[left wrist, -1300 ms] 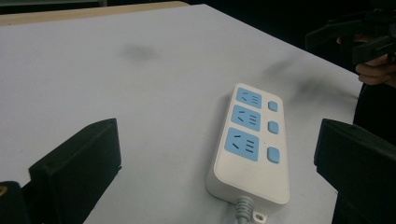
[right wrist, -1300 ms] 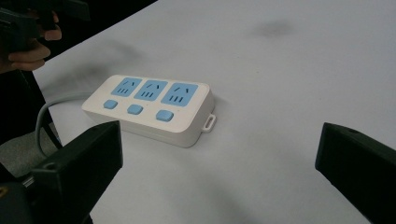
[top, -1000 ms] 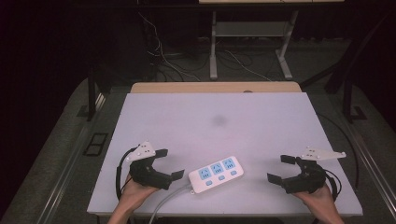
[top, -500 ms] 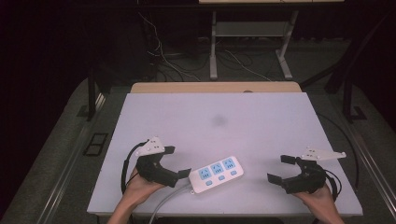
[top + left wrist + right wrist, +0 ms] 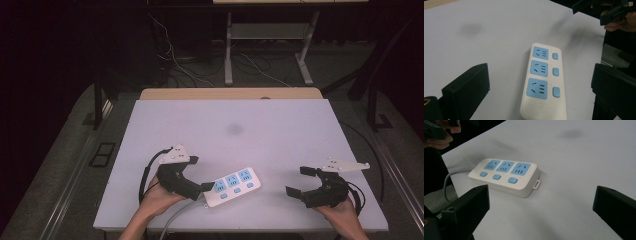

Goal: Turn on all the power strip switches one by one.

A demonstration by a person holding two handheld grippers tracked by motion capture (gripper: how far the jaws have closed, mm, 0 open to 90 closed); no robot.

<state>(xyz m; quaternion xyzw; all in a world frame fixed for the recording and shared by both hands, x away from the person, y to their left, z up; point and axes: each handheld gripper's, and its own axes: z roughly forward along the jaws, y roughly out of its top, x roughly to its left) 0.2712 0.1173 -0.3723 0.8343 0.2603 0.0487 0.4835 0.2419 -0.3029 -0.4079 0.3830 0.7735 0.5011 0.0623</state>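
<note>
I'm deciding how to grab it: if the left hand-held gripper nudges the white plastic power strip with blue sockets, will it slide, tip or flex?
The white plastic power strip with blue sockets lies flat and low, so tipping seems unlikely. Its smooth shell on the smooth white table would probably slide easily. The body looks rigid, but its grey cable may drag and swing it round.

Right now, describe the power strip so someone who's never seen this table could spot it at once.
On the white table, look along the near edge, between the two hand-held tools. The power strip lies flat there, closer to the left tool. It is a white rounded block with three blue sockets, a blue button beside each, and a grey cable running off the table edge.
</note>
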